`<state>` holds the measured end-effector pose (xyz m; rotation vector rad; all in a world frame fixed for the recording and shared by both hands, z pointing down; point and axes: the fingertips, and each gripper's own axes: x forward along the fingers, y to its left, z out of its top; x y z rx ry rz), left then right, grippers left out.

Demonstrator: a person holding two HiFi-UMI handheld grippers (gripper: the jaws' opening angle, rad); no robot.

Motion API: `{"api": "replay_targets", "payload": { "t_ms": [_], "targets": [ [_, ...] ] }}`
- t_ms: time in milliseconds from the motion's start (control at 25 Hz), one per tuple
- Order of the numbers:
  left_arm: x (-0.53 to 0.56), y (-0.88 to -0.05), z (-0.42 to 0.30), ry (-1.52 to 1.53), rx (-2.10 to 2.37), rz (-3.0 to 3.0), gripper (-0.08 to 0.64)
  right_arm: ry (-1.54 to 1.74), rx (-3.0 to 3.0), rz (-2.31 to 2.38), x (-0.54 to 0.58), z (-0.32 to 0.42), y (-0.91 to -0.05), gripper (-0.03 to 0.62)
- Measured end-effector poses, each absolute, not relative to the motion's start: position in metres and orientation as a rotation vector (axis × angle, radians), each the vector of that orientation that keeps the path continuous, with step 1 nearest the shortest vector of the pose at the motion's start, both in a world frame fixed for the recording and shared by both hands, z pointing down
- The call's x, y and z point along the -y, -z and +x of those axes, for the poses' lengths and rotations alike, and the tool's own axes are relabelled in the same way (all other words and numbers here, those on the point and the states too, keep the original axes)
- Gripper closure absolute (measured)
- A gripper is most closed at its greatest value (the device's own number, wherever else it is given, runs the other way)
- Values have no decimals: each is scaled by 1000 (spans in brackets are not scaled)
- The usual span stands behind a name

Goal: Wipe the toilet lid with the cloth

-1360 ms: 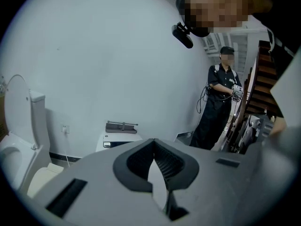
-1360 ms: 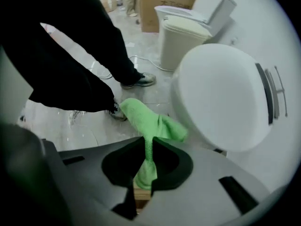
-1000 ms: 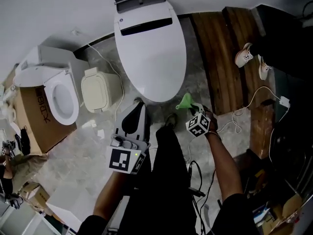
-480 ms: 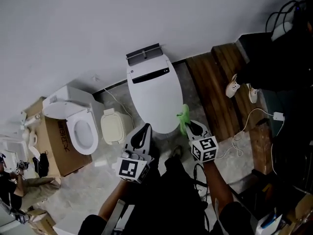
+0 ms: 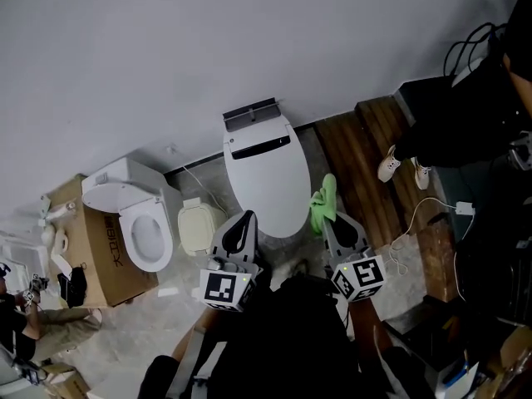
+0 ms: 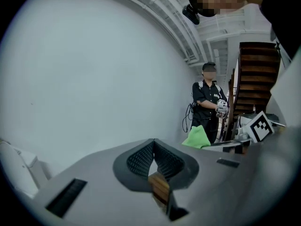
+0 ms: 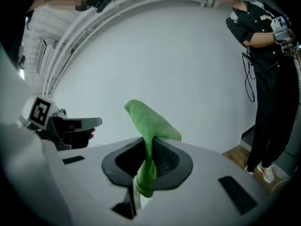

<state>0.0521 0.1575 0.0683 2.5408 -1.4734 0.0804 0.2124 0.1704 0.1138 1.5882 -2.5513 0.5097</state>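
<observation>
A white toilet with its lid closed stands against the grey wall. My right gripper hovers off the lid's near right edge, shut on a green cloth. In the right gripper view the cloth sticks up from between the closed jaws of that gripper. My left gripper hangs at the lid's near left edge, shut with nothing in it. The left gripper view faces the wall over the shut jaws of the left gripper, and the cloth shows at the right.
A second toilet with an open seat rests on a cardboard box at the left. A beige container sits between the toilets. Wooden boards lie to the right, where a person stands. A white cable trails on the floor.
The view has pulled back from the toilet, so it looks smaller. Both grippers have risen together, and the cloth now sits beside the lid's right edge.
</observation>
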Motion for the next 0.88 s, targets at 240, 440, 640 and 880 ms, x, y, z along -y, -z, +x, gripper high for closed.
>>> {"api": "replay_targets", "payload": {
  "t_ms": [240,440,640,880],
  "targets": [
    [-156,-43,53,-59,1490,2611,551,-447,2585,1578,-189,197,-86,545],
    [-150,-37,58,-31,1478,2631,551,-415,2619,1583,-187,196,-81,545],
    [-150,-36,56,-20,1483,2632,551,-418,2607,1589,-187,194,-78,545],
    [-149,-34,54,-24,1498,2637,551,-402,2598,1583,-182,194,-78,545]
  ]
}}
